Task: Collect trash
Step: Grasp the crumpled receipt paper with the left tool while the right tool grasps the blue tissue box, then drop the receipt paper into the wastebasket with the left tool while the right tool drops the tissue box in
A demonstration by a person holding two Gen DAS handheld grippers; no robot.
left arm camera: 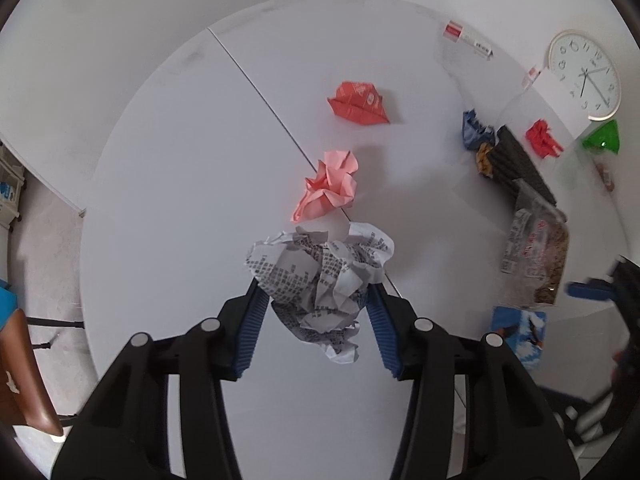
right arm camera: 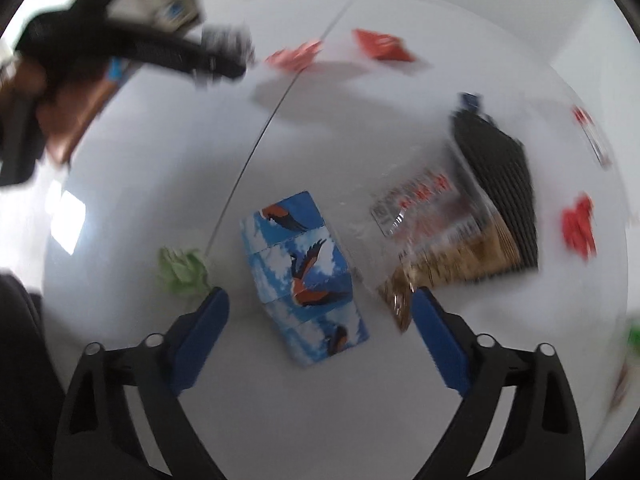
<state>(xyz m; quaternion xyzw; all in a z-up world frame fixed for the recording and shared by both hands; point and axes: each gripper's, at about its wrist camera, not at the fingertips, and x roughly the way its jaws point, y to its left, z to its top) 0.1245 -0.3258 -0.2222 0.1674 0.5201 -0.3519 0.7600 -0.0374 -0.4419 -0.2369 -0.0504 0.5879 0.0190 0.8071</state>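
Note:
My left gripper [left arm camera: 316,292] is shut on a crumpled printed paper ball [left arm camera: 324,280] and holds it above the white table [left arm camera: 180,200]. A crumpled pink paper [left arm camera: 328,184] and a folded red paper [left arm camera: 360,104] lie beyond it. My right gripper [right arm camera: 320,304] is open and empty, its fingers on either side of a blue box with bird pictures [right arm camera: 304,276] lying on the table. A crumpled green paper [right arm camera: 180,268] lies by its left finger. A clear snack bag [right arm camera: 436,232] lies to the right of the box. The right wrist view is blurred.
A black ridged pad [left arm camera: 520,164], a blue wrapper [left arm camera: 476,128], a small red paper [left arm camera: 542,138] and a green piece [left arm camera: 602,138] lie at the right. A wall clock [left arm camera: 584,74] leans at the far right. A brown chair [left arm camera: 24,372] stands left of the table.

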